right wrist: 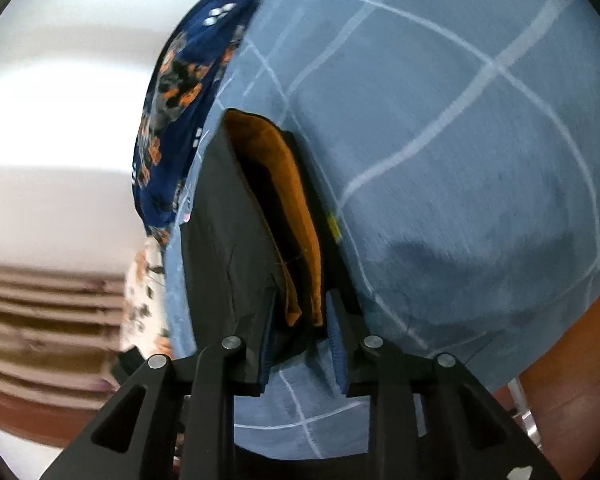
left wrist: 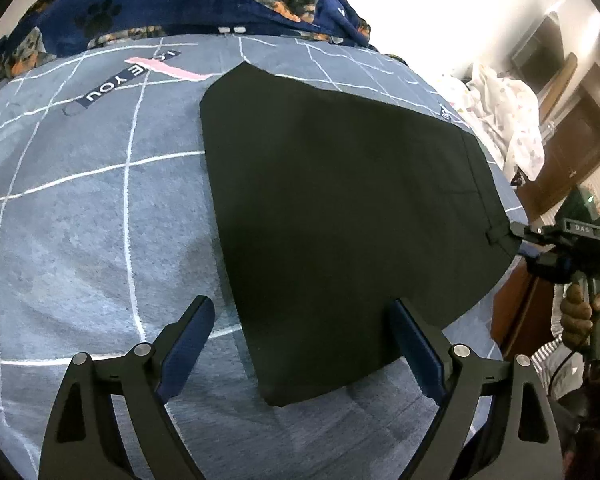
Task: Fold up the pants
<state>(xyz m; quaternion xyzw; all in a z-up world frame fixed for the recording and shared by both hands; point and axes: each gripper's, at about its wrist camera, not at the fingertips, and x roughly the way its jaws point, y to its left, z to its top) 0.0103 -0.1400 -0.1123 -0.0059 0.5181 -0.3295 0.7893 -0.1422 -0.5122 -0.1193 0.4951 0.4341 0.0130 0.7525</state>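
Observation:
Black pants [left wrist: 340, 208] lie flat on a grey-blue bedspread with a white grid [left wrist: 80, 220]. My left gripper [left wrist: 300, 344] is open just above the pants' near corner and holds nothing. My right gripper [left wrist: 518, 234] shows at the right edge of the left wrist view, pinching the pants' waistband end. In the right wrist view my right gripper [right wrist: 302, 320] is shut on the waistband [right wrist: 236, 240], whose orange lining [right wrist: 284, 216] shows between the fingers.
A navy blanket with dog and paw prints [left wrist: 200, 0] lies bunched at the bed's far side. A white patterned cloth [left wrist: 508, 120] lies at the right, near brown wooden furniture [left wrist: 572, 136]. The bed's edge runs along the right.

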